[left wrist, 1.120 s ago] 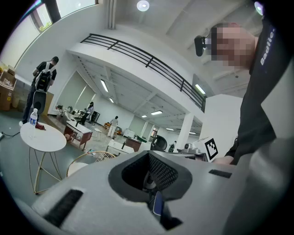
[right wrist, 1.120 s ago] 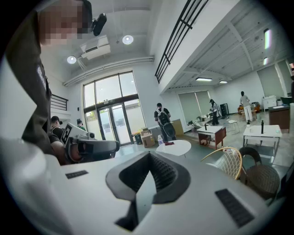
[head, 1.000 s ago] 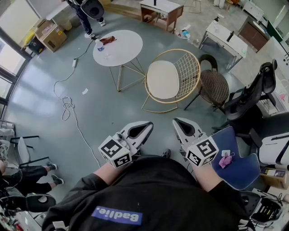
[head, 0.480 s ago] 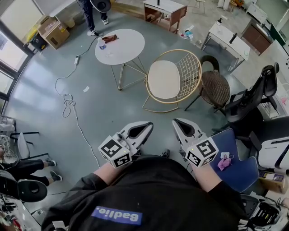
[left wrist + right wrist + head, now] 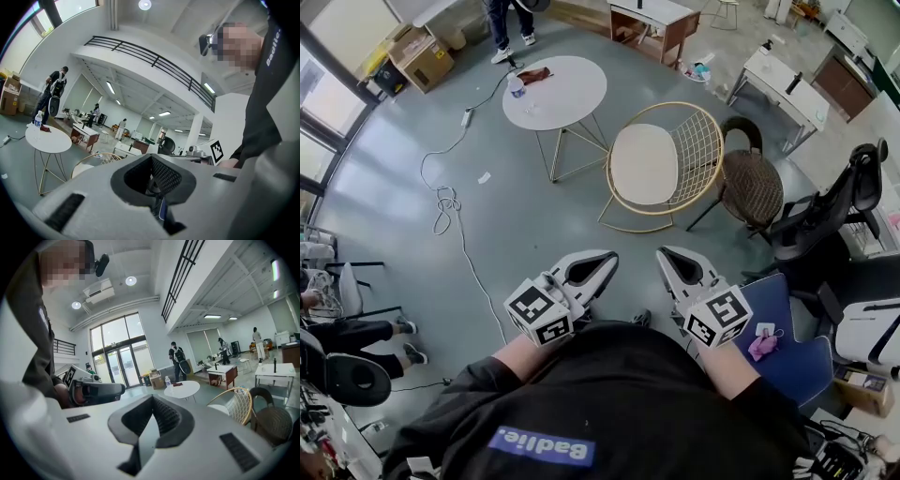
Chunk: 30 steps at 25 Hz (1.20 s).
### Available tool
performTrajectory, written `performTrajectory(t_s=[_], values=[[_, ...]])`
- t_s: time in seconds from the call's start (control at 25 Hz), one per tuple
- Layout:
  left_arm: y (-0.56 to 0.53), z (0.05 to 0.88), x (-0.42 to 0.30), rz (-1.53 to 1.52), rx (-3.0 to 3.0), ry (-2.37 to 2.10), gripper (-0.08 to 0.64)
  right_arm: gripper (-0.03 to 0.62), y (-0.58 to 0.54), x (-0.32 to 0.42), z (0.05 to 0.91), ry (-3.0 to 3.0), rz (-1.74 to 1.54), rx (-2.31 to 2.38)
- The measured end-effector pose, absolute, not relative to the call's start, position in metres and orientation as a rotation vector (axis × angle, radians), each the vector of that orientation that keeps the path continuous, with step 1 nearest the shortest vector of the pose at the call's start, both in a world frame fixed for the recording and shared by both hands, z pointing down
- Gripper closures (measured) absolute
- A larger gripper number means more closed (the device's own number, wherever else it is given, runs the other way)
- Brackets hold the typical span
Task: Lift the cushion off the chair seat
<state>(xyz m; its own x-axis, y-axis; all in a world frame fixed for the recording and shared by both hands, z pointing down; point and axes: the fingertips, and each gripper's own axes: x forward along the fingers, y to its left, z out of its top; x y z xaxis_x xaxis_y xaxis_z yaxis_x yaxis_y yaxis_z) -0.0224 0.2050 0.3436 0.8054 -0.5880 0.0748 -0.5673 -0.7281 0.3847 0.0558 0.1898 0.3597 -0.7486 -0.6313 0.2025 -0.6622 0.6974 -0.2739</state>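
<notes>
grey floor (image 5: 525, 234); round cushion (image 5: 642, 164) on wire chair (image 5: 698, 141); left hand-held gripper (image 5: 605, 261), right hand-held gripper (image 5: 667, 255) closed, empty

left gripper (image 5: 607, 260), right gripper (image 5: 667, 255): white, marker cubes (image 5: 539, 314) | sweatshirt (image 5: 609, 398): black

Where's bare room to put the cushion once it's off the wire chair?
Open floor between cable, round table and wire chair; table's near half too. Crowded right: wicker chair, office chair, blue chair.
</notes>
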Motion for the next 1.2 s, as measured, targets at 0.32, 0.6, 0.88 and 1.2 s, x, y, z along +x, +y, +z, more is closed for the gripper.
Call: performTrajectory(t_s=[0.32, 0.6, 0.88, 1.2], values=[[0.199, 0.359, -0.013, -0.061, 2.536, -0.980, 0.545, 0.563, 0.180, 0.071, 0.376, -2.845, 0.554, 0.981], [0.158, 0.368, -0.029, -0.071, 2.510, -1.033, 0.545, 0.563, 0.146, 0.062, 0.380, -2.831, 0.552, 0.971], [0.079, 0.385, -0.057, -0.068, 2.530, -0.991, 0.545, 0.563, 0.083, 0.035, 0.382, -2.786, 0.548, 1.007], [-0.008, 0.410, -0.092, -0.058, 2.553, -0.868, 0.545, 0.563, 0.004, 0.001, 0.392, -2.712, 0.617, 1.134]])
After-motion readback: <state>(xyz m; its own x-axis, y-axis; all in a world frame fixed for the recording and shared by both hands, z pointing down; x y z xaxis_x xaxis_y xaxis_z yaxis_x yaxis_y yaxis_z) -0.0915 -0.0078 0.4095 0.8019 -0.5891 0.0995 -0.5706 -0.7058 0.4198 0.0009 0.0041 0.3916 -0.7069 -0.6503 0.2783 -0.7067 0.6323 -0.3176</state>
